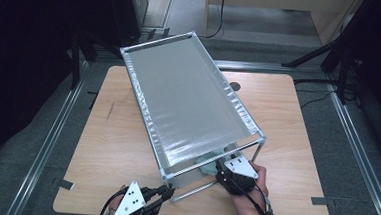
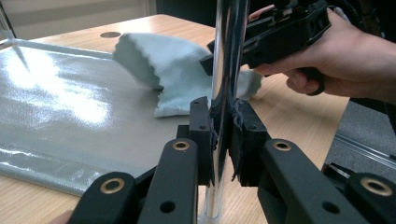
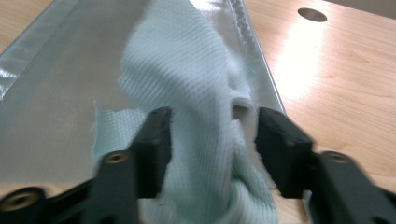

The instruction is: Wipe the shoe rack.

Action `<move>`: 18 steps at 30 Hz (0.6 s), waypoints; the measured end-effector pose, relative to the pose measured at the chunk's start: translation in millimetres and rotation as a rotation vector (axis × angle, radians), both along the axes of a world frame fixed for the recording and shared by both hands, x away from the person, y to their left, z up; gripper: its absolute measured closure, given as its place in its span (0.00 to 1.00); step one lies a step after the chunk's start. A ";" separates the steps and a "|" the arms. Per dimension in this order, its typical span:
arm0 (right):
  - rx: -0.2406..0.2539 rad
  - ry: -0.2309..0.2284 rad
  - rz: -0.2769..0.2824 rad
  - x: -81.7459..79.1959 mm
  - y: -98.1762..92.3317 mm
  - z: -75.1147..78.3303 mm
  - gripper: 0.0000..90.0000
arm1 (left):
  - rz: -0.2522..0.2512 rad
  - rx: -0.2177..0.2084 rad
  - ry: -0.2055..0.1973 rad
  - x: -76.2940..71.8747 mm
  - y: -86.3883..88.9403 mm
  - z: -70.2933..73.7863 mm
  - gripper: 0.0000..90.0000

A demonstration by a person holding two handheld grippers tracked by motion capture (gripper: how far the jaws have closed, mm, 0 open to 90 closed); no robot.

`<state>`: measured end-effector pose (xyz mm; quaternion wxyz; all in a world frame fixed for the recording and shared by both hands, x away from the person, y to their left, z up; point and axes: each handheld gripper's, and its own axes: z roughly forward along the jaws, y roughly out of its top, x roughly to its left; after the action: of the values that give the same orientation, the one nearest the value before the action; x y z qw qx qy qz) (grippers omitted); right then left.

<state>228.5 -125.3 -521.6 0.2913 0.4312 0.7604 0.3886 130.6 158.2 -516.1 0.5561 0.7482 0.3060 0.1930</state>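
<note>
Cloth between spread right fingers; left fingers pinching rack leg; wooden table.

The cloth is pale mint green with a fine woven texture. The sheet is shiny silver-grey, the desk light wood, the fingers black.

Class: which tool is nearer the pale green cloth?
Right. The right tool has the cloth between its open jaws; the left tool clamps the rack's metal post beside it.

A silvery rack stands tilted across the wooden table.
</note>
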 end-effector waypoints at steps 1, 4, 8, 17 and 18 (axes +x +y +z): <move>-0.002 0.014 0.006 -1.2 -0.8 -0.1 0.43 | -0.002 -0.005 0.005 0.3 0.3 0.1 0.88; -0.032 0.080 0.021 -1.5 -1.3 -8.3 0.40 | -0.011 -0.019 0.013 0.7 0.5 0.5 0.85; -0.100 0.141 -0.007 2.9 0.6 -24.6 0.57 | -0.001 -0.009 0.006 -0.1 0.0 1.0 0.86; -0.084 0.100 -0.111 13.2 -11.4 -26.6 0.93 | -0.003 0.003 -0.006 -0.3 -0.4 0.8 0.90; -0.094 0.097 -0.096 11.4 -8.0 -27.5 0.94 | -0.003 0.003 -0.006 -0.2 -0.4 0.8 0.90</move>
<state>239.8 -133.3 -549.1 0.2923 0.4712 0.7694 0.3170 130.3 157.8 -515.3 0.5561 0.7491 0.3028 0.1949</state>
